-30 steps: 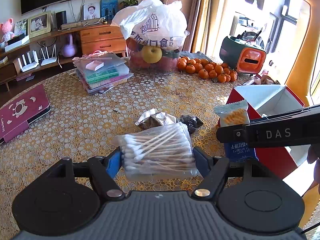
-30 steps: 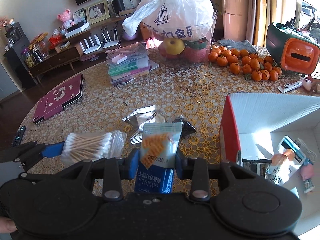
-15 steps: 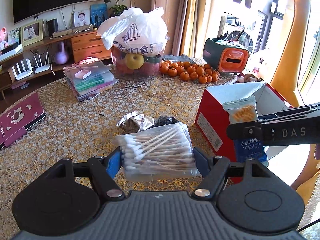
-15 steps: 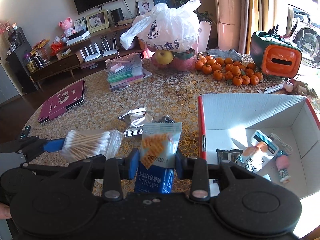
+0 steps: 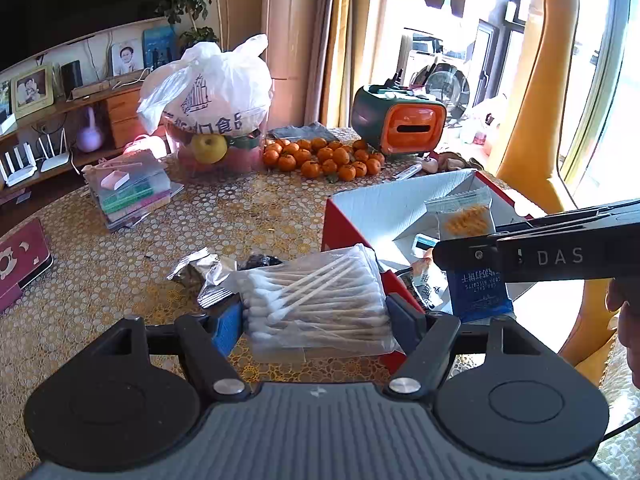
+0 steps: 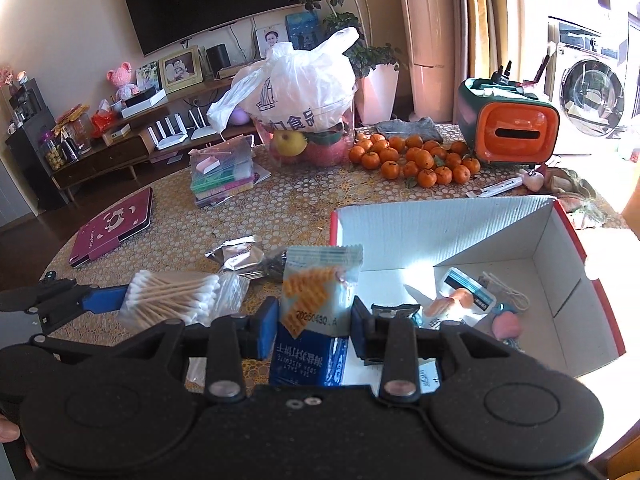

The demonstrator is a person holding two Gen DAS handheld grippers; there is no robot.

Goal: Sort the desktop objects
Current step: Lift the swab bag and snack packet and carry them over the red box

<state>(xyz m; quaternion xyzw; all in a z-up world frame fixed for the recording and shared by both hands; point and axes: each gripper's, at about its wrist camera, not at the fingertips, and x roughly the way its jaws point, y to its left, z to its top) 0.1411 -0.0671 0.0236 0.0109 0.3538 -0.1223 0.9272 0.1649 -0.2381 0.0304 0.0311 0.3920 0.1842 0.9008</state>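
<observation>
Both grippers loaded, at the box's near left corner.

The left gripper pinches a slick, soft swab bag; the right gripper pinches a crinkly cracker packet low in frame. Either film could slip free, or catch the corrugated box wall, right of centre.

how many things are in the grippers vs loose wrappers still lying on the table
Held in grippers: 2, the cotton swab pack in the left gripper and the cracker packet in the right gripper
Loose on the table: 2, a silver wrapper and a dark wrapper
Total: 4
</observation>
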